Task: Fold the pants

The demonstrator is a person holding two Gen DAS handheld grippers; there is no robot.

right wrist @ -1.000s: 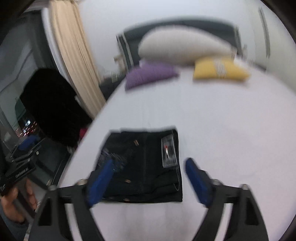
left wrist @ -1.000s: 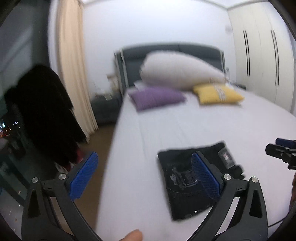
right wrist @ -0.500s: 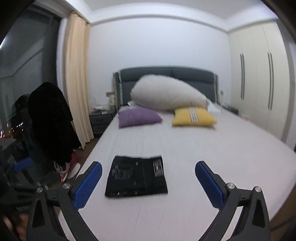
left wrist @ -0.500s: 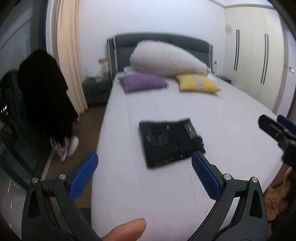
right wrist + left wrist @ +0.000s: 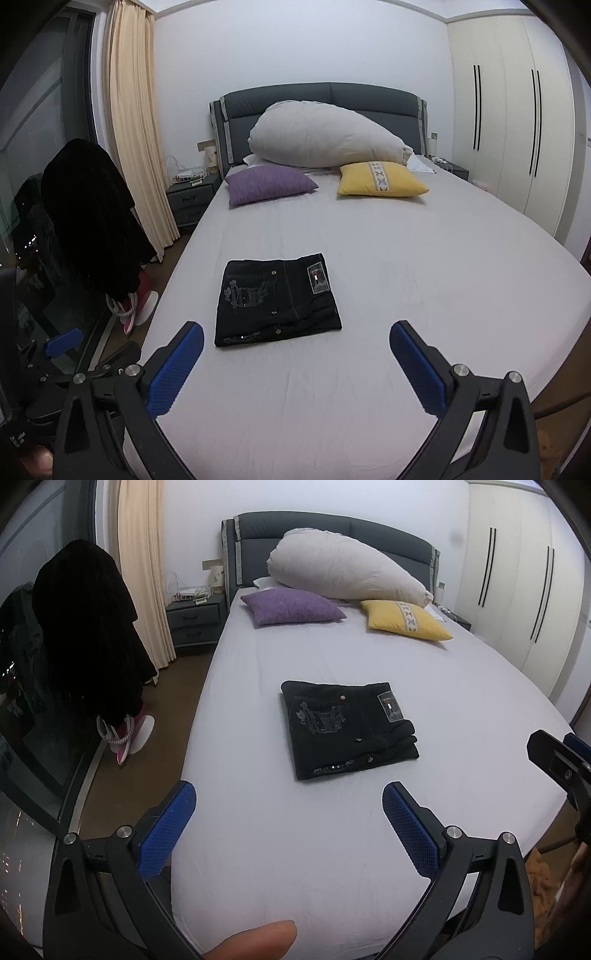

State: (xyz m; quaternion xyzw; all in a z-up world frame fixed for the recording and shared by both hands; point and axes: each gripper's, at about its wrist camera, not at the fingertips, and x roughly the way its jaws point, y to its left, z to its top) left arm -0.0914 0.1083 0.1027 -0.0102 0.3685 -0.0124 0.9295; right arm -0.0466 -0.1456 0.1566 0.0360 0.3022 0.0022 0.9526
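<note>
Both views have pulled back; folded pants [image 5: 277, 297] lie on bed [image 5: 424, 295].

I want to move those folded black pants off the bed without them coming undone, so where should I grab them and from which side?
Judging by their pose, grip the folded black pants at the near edge, where the stacked layers show, coming in low along the bed from the foot. Both the left gripper and the right gripper have open jaws, so pinching all layers at the two near corners should keep the fold together.
</note>
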